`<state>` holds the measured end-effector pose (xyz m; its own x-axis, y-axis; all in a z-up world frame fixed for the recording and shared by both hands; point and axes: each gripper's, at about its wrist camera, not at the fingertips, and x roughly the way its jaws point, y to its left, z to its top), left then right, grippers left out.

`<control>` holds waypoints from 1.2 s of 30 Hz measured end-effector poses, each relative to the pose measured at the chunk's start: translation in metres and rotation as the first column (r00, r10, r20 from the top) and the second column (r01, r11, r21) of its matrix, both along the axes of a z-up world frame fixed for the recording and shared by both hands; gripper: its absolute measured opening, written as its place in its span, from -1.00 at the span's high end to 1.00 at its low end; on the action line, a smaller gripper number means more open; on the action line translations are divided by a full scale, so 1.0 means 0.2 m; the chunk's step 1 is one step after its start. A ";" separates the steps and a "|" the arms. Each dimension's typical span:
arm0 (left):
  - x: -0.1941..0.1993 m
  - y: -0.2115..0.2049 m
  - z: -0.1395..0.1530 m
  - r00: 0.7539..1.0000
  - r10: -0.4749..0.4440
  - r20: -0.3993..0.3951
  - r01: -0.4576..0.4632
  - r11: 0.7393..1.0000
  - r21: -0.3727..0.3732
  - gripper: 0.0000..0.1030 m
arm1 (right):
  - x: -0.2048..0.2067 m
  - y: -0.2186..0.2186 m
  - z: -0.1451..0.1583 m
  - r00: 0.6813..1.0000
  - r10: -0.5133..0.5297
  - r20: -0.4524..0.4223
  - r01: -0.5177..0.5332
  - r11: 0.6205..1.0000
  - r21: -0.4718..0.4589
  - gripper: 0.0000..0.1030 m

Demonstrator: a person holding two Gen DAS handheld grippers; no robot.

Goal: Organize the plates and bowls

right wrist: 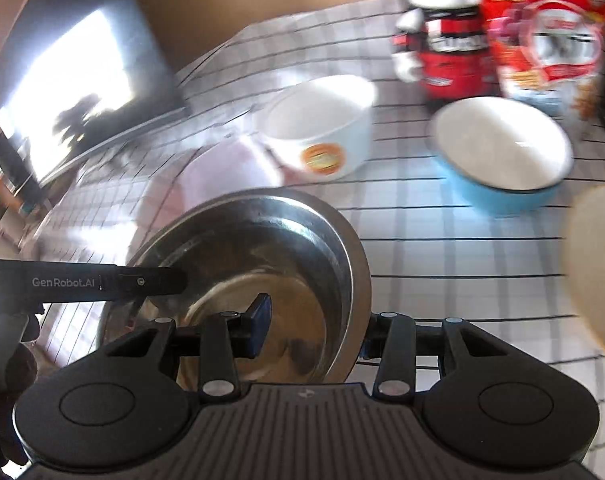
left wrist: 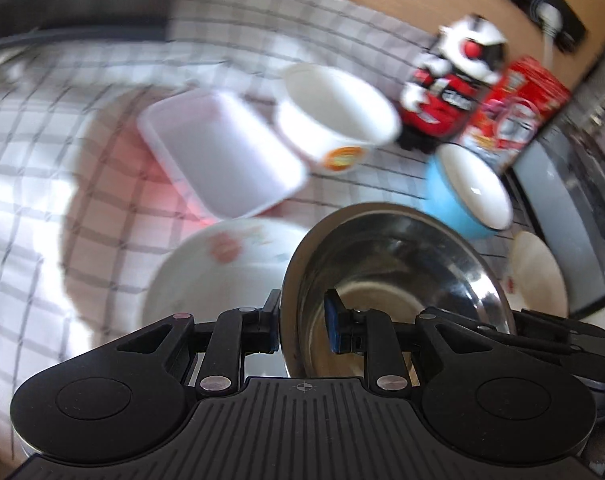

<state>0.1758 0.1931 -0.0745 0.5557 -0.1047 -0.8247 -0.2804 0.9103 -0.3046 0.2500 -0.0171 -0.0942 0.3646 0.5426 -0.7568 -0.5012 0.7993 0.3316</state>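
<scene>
both grippers, left gripper (left wrist: 302, 326) and right gripper (right wrist: 314, 330), clamp opposite rims of steel bowl (left wrist: 386, 276), lower centre of frame. keep it level, lift together, clear white plate (left wrist: 206, 276).

Glossy metal bowl (left wrist: 398, 280), checked cloth (left wrist: 42, 128)

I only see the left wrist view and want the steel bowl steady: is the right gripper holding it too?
Observer: Yes, the right gripper is shut on the steel bowl at its rim, one finger inside, one outside.
Operator: Anything beyond the bowl that I'm missing?
Observer: A dark screen with bright glare stands past it, beside the checked cloth.
</scene>
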 end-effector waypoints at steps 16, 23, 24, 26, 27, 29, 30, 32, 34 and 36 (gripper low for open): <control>-0.13 0.17 -0.22 0.983 0.165 -0.081 -0.162 0.986 0.040 0.54 | -0.03 0.29 -0.16 0.989 0.143 0.022 -0.140 0.983 -0.117 0.18; -0.15 0.21 -0.21 0.982 0.176 -0.069 -0.175 0.984 0.018 0.56 | -0.01 0.33 -0.18 0.989 0.146 0.007 -0.144 0.981 -0.126 0.15; -0.15 0.22 -0.20 0.982 0.176 -0.068 -0.175 0.984 0.014 0.56 | -0.01 0.33 -0.17 0.990 0.144 0.006 -0.142 0.982 -0.125 0.15; -0.15 0.22 -0.20 0.982 0.176 -0.067 -0.176 0.984 0.009 0.55 | -0.01 0.32 -0.17 0.990 0.143 0.003 -0.141 0.983 -0.118 0.13; -0.15 0.22 -0.20 0.982 0.176 -0.065 -0.176 0.984 0.006 0.55 | 0.00 0.32 -0.17 0.990 0.140 0.001 -0.139 0.984 -0.110 0.11; -0.16 0.23 -0.18 0.983 0.175 -0.053 -0.176 0.984 -0.002 0.55 | 0.00 0.30 -0.15 0.991 0.135 0.001 -0.134 0.986 -0.101 0.08; -0.16 0.23 -0.17 0.984 0.175 -0.045 -0.175 0.985 -0.005 0.55 | 0.00 0.30 -0.15 0.991 0.132 0.003 -0.131 0.987 -0.096 0.07; -0.16 0.23 -0.14 0.985 0.171 -0.030 -0.171 0.985 -0.001 0.54 | 0.01 0.29 -0.14 0.992 0.123 0.005 -0.122 0.988 -0.090 0.06; -0.16 0.22 -0.11 0.985 0.169 -0.015 -0.169 0.986 0.014 0.54 | 0.01 0.28 -0.13 0.993 0.116 0.005 -0.115 0.990 -0.078 0.06; -0.15 0.21 -0.07 0.986 0.167 0.001 -0.167 0.985 0.030 0.54 | 0.00 0.26 -0.12 0.994 0.112 0.009 -0.111 0.992 -0.065 0.05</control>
<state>0.1453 0.2352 -0.0894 0.5625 0.0143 -0.8267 -0.4296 0.8593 -0.2775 0.2503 0.0354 -0.1174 0.3140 0.5310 -0.7871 -0.5920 0.7576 0.2750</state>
